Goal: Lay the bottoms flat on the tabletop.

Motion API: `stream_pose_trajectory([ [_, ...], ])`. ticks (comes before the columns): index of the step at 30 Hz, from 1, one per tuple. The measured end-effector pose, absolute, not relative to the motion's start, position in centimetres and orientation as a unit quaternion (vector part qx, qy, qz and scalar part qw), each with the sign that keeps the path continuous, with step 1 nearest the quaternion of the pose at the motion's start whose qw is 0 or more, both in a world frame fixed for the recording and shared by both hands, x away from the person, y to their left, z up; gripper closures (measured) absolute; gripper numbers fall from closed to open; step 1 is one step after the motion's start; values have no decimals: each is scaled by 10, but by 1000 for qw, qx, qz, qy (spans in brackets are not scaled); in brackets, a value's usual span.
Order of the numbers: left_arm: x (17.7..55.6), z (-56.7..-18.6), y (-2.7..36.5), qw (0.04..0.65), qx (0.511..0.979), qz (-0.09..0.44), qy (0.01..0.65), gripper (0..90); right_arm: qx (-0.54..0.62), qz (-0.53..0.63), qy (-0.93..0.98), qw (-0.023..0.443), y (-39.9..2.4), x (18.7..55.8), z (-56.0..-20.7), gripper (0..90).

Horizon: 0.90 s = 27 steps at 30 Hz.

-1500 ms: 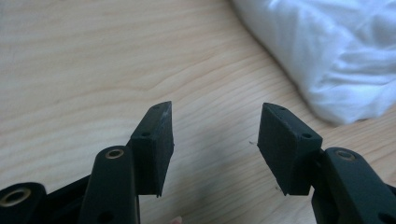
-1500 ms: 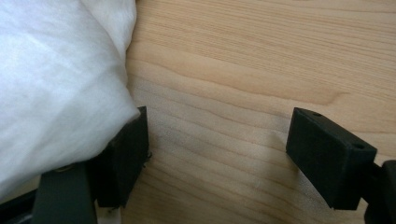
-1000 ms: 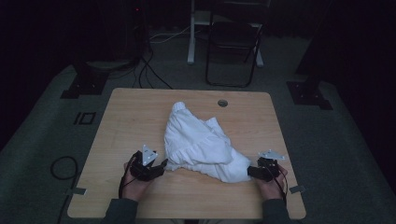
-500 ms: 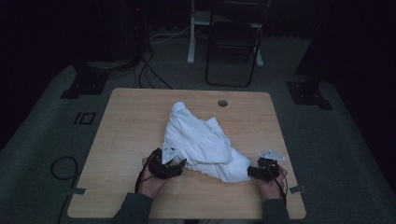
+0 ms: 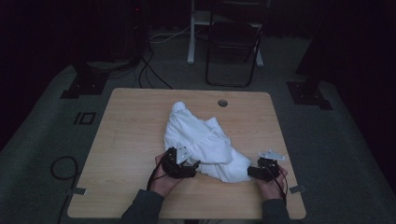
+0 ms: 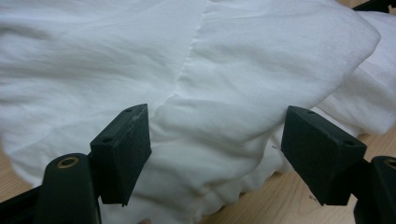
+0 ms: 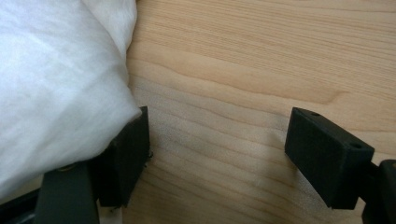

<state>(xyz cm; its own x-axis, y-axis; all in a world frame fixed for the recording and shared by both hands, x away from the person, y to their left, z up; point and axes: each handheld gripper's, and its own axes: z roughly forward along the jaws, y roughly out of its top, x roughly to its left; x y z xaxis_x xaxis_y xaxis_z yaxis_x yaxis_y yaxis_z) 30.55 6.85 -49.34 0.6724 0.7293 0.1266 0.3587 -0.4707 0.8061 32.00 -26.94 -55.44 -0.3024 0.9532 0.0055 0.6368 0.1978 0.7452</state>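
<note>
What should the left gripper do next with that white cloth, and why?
Probably close on the fold. The left gripper has just been opening its jaws, which stand wide with the white cloth bunched between them, pads not pressing. The right gripper waits open at the cloth's other end.

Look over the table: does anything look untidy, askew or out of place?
Only the white cloth: it lies crumpled in a slanting heap on the table, not flat. The left gripper, whose jaws have just been opening, faces its folds; the right gripper stands open beside it.
</note>
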Motion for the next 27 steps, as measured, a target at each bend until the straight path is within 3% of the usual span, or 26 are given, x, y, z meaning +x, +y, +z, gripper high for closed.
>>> stream_pose_trajectory([
  [5,309,-500,58,375,834,243,323,242,540,331,736,239,-269,320,-554,221],
  [7,311,-503,54,362,838,247,326,285,540,331,736,239,-269,320,-554,221],
  [9,314,-505,53,347,840,253,332,398,540,331,736,239,-269,320,-554,221],
  [12,318,-506,57,340,842,253,335,666,540,331,736,239,-269,320,-554,220],
  [14,318,-505,59,339,841,255,335,797,540,331,736,239,-269,320,-554,220],
  [18,317,-500,69,336,838,264,341,847,540,331,736,239,-269,320,-554,221],
  [27,313,-491,111,337,814,286,378,836,540,331,736,239,-269,320,-554,221],
])
